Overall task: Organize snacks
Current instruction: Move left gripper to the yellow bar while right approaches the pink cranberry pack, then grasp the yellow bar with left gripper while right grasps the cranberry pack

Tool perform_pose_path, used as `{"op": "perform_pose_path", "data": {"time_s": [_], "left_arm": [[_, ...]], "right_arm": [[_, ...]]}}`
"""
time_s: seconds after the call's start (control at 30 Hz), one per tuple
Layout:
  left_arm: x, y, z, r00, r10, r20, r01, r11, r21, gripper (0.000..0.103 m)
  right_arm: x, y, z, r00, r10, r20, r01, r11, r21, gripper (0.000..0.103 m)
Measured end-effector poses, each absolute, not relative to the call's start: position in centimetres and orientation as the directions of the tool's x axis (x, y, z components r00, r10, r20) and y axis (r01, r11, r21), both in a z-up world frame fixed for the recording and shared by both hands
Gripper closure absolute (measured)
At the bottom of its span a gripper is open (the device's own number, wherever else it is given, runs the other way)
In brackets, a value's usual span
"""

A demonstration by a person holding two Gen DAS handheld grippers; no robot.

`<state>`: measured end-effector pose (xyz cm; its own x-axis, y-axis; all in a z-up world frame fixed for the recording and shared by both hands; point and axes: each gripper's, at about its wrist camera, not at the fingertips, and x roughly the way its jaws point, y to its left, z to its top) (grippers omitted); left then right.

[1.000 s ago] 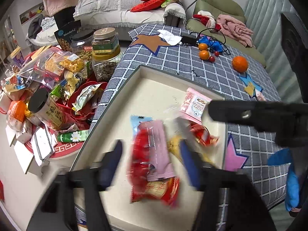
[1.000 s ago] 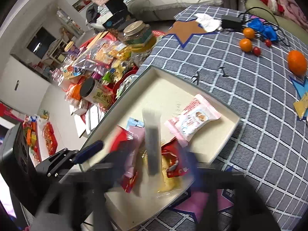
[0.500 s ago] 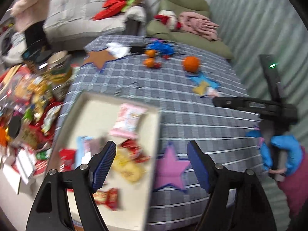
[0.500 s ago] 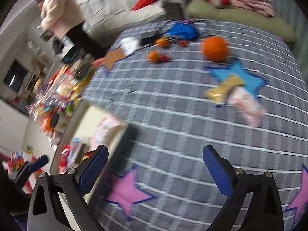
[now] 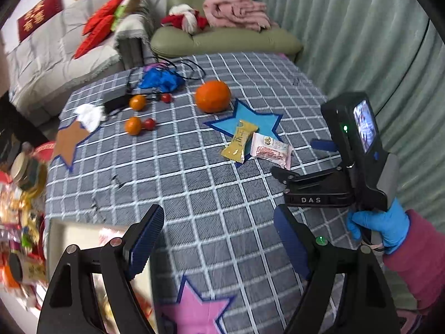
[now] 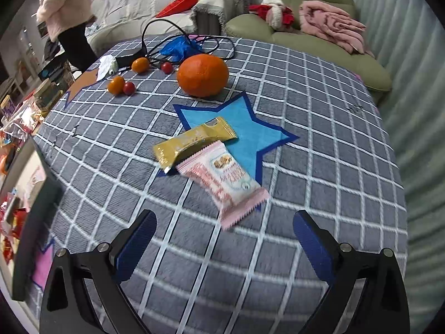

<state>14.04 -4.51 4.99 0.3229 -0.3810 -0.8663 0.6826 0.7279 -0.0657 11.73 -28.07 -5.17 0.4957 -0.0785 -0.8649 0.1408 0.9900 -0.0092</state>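
— Are the grippers holding anything?
— No. The right gripper (image 6: 224, 232) stands wide over bare cloth (image 6: 319, 117); the left gripper (image 5: 218, 239) has just been opening, nothing between its jaws.
— And the snacks?
— Pink packet (image 6: 225, 179) just beyond, touching the gold packet (image 6: 194, 143) on the blue star (image 6: 250, 130). Orange (image 6: 202, 75) further back. Tray (image 5: 54, 229) at left.

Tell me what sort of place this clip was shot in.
Most likely a home living room. A green armchair with a pink blanket stands behind a low table under a grey checked cloth, next to a grey sofa with red cushions. Fruit and wrapped snacks lie on the cloth.
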Motion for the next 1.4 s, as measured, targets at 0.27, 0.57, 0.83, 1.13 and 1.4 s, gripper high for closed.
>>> {"op": "perform_pose_path", "data": {"time_s": [0.27,0.57,0.83,1.13,1.4], "left_arm": [[17.3,-8.7,0.0,0.315,-0.335,-0.888,0.679,0.733,-0.036,0.019],[19.6,-14.0,-4.0,0.331,-0.327,-0.885,0.693,0.721,-0.007,0.019],[21.2,-17.6,-6.8,0.348,-0.310,-0.885,0.652,0.758,-0.009,0.021],[19.9,-18.9,-6.2,0.364,-0.292,-0.885,0.670,0.742,0.031,0.072],[15.9,-14.2,-6.4,0.357,-0.278,-0.892,0.624,0.782,0.006,0.074]], "right_arm": [[14.8,-29.0,-7.7,0.475,-0.039,-0.879,0.118,0.993,0.020,0.048],[10.7,-31.5,-7.2,0.520,-0.014,-0.854,0.174,0.981,0.090,0.059],[5.9,-33.0,-6.6,0.519,-0.015,-0.855,0.229,0.966,0.123,0.064],[6.3,-32.1,-6.0,0.534,-0.082,-0.842,0.190,0.982,0.024,0.021],[6.8,-32.0,-7.7,0.480,-0.055,-0.876,0.221,0.973,0.060,0.063]]}}
